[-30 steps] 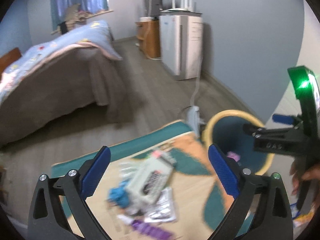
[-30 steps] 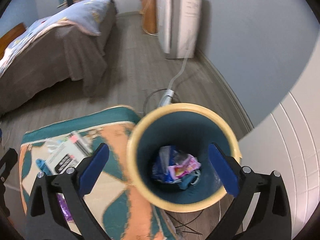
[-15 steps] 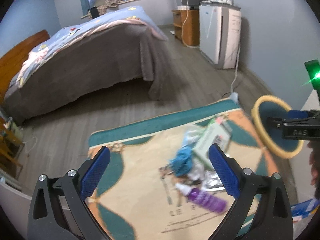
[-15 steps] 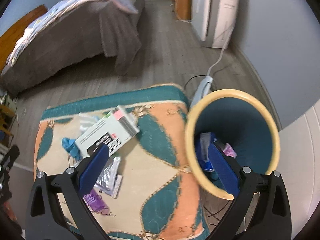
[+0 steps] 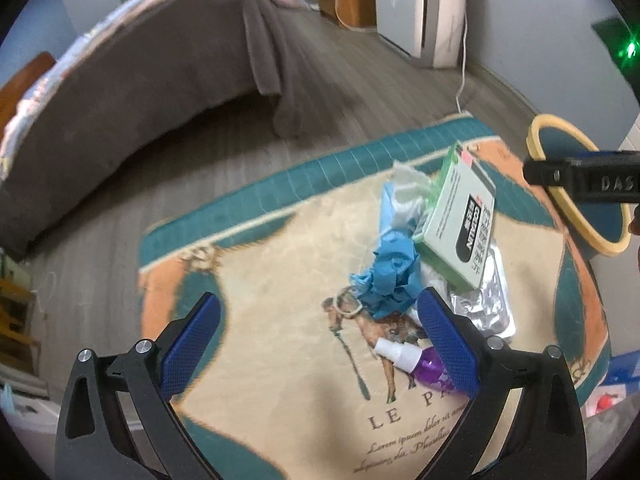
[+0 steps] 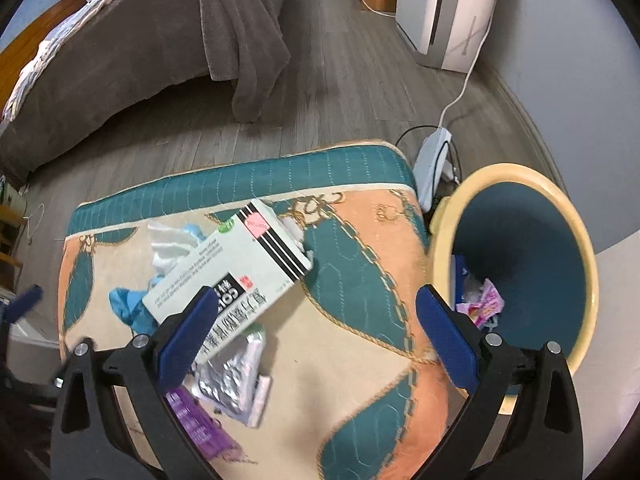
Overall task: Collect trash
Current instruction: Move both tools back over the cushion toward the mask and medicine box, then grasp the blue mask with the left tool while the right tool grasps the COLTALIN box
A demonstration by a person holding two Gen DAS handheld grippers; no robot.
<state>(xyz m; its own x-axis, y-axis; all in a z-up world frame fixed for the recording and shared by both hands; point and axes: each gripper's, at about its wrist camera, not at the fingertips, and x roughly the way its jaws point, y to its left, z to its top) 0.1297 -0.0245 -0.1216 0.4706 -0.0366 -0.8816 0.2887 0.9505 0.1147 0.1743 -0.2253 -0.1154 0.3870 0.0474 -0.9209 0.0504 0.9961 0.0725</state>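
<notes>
Where the trash lies, it forms a loose heap on a patterned teal, orange and cream cover (image 6: 360, 280) spread over a low bench. A white and green carton (image 6: 228, 276) with black print rests tilted on top of the heap. Under its edge sit a crumpled blue glove (image 5: 390, 276), white tissue (image 6: 168, 242) and a silver foil pack (image 6: 230, 376). A purple spray bottle (image 5: 416, 360) with a white cap lies just beside them, on the horse print of the cover.

Over this heap the left claw (image 5: 320, 344) hangs open and empty, its blue pads wide apart, one pad in front of the bottle. The right claw (image 6: 316, 340) is likewise open and holds nothing, with the carton and foil behind its left pad.

Just beside the bench stands a teal waste bin (image 6: 516, 196) with a yellow rim, holding pink and blue wrappers (image 6: 484, 304). A white power strip (image 6: 434, 164) lies on the wooden floor near the bin. Farther off are a bed (image 6: 160, 44) with a brown blanket and a white appliance (image 6: 448, 4) against the wall.
</notes>
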